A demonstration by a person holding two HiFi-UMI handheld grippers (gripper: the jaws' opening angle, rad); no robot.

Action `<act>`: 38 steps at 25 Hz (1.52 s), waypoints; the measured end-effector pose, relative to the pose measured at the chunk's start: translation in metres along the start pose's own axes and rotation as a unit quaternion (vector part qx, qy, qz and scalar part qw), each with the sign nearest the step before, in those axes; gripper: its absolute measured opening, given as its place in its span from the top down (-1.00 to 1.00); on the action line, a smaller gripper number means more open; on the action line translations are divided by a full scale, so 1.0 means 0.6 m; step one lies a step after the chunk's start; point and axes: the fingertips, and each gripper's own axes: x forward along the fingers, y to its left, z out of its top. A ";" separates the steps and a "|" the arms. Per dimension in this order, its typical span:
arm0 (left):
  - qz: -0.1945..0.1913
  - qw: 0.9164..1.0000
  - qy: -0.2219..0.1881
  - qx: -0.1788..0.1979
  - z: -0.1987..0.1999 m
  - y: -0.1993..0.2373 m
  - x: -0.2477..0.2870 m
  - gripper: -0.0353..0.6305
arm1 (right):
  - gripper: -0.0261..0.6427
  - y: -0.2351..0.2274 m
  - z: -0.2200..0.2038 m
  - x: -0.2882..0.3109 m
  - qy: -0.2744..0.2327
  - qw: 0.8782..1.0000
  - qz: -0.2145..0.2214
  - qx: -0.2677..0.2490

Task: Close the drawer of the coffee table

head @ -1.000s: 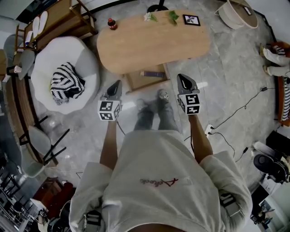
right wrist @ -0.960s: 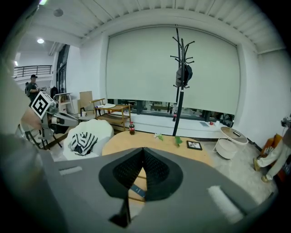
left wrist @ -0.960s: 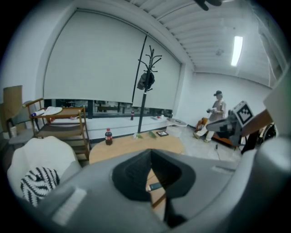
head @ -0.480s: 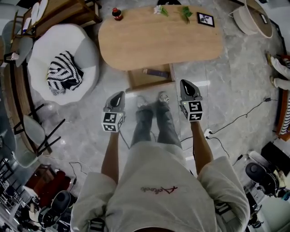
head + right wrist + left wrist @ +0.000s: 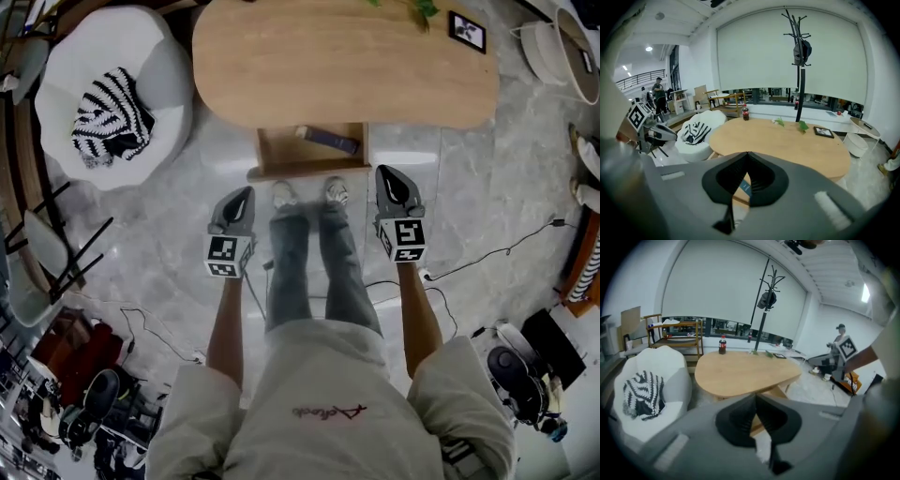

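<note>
Left gripper [image 5: 244,194] and right gripper [image 5: 385,174]: jaws fully closed, nothing held. The open drawer [image 5: 289,156] of the coffee table [image 5: 347,66] lies just ahead, between both tips.

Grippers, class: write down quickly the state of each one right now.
Left gripper: closed, holding nothing.
Right gripper: closed, holding nothing.
</note>
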 end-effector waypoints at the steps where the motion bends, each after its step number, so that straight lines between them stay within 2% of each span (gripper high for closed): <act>1: 0.004 1.000 0.005 -0.003 -0.024 0.007 0.015 0.89 | 0.90 -0.002 -0.029 0.014 0.008 1.000 0.003 0.001; 6: 0.018 0.999 0.024 -0.021 -0.141 0.028 0.083 0.89 | 0.90 -0.002 -0.180 0.065 0.046 0.999 0.020 0.014; 11: 0.013 0.999 0.029 -0.017 -0.238 0.023 0.149 0.89 | 0.90 0.012 -0.314 0.107 0.072 0.996 0.037 0.022; 15: 0.024 0.999 0.031 -0.033 -0.318 0.027 0.177 0.89 | 0.90 0.009 -0.406 0.127 0.085 0.995 0.023 0.041; 20: 0.046 0.998 0.033 -0.028 -0.409 0.050 0.209 0.89 | 0.89 -0.008 -0.491 0.158 0.089 0.995 0.009 0.053; 21: 0.050 0.998 0.034 -0.031 -0.426 0.056 0.215 0.87 | 0.78 -0.012 -0.506 0.165 0.088 0.995 0.010 0.052; 24: 0.062 0.997 0.035 -0.037 -0.463 0.071 0.230 0.71 | 0.58 -0.027 -0.543 0.187 0.089 0.995 0.012 0.043; 26: 0.067 0.997 0.035 -0.032 -0.480 0.084 0.240 0.45 | 0.43 -0.035 -0.560 0.204 0.089 0.995 0.006 0.035; 27: 0.070 0.997 0.033 -0.028 -0.485 0.092 0.245 0.40 | 0.37 -0.038 -0.566 0.213 0.087 0.996 0.002 0.033; 29: 0.081 0.996 0.027 -0.020 -0.488 0.110 0.255 0.12 | 0.27 -0.043 -0.574 0.231 0.080 0.996 -0.004 0.029; 31: 0.091 0.996 0.020 -0.013 -0.485 0.127 0.265 -0.01 | 0.27 -0.048 -0.578 0.248 0.075 0.997 -0.009 0.026; 33: 0.090 0.996 0.015 -0.007 -0.480 0.135 0.275 -0.04 | 0.29 -0.053 -0.578 0.259 0.072 0.997 -0.016 0.023; 35: 0.085 0.996 0.008 -0.002 -0.470 0.138 0.284 0.01 | 0.48 -0.060 -0.576 0.263 0.071 0.997 -0.030 0.020; 36: 0.083 0.997 0.005 -0.001 -0.464 0.139 0.288 0.09 | 0.59 -0.064 -0.574 0.263 0.070 0.997 -0.037 0.021; 38: 0.082 0.997 0.004 -0.003 -0.460 0.140 0.291 0.13 | 0.68 -0.071 -0.572 0.262 0.071 0.996 -0.044 0.022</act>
